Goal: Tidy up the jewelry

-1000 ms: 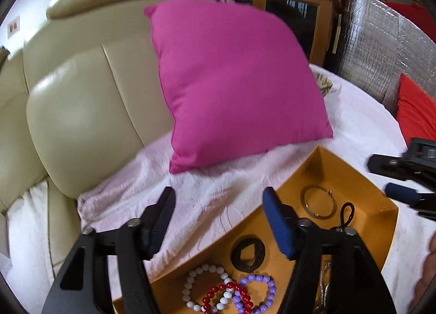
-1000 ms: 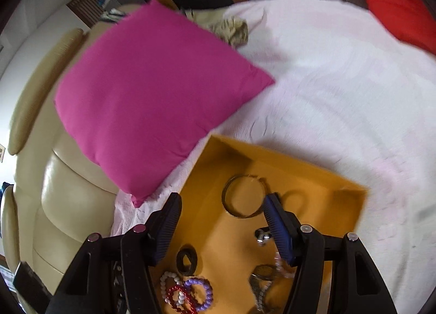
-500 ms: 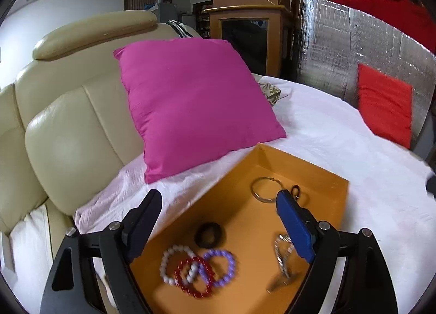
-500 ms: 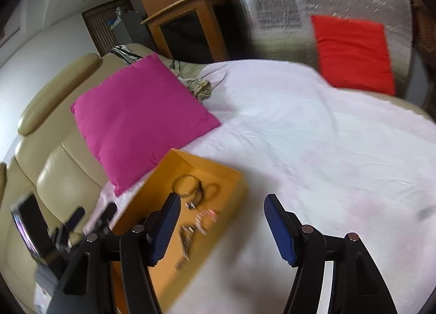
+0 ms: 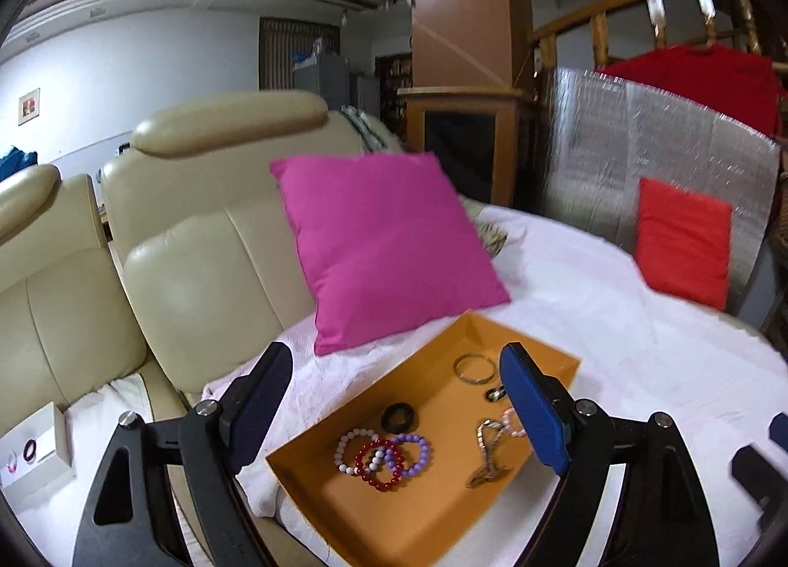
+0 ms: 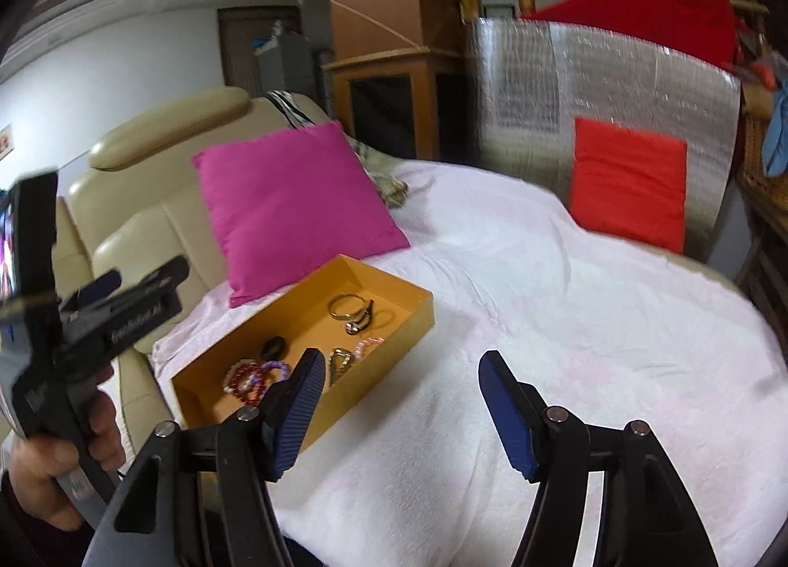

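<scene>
My left gripper (image 5: 394, 412) hangs with its blue-padded fingers spread wide and holding nothing, low in the left wrist frame, framing the shallow orange cardboard tray (image 5: 344, 424) that sits on the white towelling cover (image 5: 615, 321) at lower centre. Inside the tray, toward its near lower-left end, three beaded bracelets overlap: a white bead bracelet (image 5: 347, 449), a dark red bead bracelet (image 5: 377, 466) and a purple bead bracelet (image 5: 411, 454). Just above them lies a small black ring-shaped piece (image 5: 399, 417); a thin silver bangle (image 5: 474, 367) rests near the far upper-right corner, and a silver chain piece (image 5: 487, 454) lies along the right side. A magenta square cushion (image 5: 384, 247) leans against the cream leather seat back (image 5: 197, 271) above the tray. My right gripper (image 6: 399, 407) is likewise open and empty, at the bottom of the right wrist frame, over bare cover to the right of the tray, with a red cushion (image 6: 628, 183) in the upper right
</scene>
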The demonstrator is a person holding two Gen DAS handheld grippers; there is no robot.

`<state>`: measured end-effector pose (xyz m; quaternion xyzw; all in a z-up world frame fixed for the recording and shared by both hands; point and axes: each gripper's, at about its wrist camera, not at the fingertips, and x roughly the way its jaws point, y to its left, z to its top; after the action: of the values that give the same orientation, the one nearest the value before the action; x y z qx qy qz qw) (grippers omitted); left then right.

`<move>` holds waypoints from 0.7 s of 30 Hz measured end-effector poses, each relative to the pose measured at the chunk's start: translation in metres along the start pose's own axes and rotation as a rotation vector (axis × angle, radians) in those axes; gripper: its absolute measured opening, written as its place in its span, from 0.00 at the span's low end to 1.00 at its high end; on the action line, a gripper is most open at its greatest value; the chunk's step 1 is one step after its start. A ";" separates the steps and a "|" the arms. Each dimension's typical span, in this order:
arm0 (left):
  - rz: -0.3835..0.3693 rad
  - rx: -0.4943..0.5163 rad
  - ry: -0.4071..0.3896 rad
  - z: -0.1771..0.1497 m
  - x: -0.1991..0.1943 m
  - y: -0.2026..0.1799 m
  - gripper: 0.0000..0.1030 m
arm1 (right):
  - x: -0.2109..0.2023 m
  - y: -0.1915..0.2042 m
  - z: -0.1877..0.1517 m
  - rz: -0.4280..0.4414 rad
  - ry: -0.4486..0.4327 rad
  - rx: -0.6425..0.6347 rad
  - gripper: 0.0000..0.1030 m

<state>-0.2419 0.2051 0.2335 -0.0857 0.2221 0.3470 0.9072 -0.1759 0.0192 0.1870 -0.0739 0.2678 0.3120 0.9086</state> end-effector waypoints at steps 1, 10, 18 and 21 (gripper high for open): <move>-0.008 0.004 -0.021 0.004 -0.012 -0.001 0.84 | -0.010 0.002 -0.001 -0.001 -0.015 -0.002 0.68; -0.029 0.066 -0.106 0.024 -0.090 -0.014 0.84 | -0.078 -0.005 -0.004 -0.012 -0.117 0.036 0.69; 0.004 0.107 -0.120 0.023 -0.130 -0.002 0.84 | -0.123 -0.011 -0.009 0.015 -0.173 0.091 0.70; 0.023 0.125 -0.120 0.020 -0.141 0.008 0.84 | -0.131 -0.001 -0.013 0.042 -0.181 0.107 0.72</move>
<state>-0.3335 0.1332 0.3165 -0.0052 0.1895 0.3473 0.9184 -0.2681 -0.0547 0.2461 0.0087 0.2025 0.3216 0.9249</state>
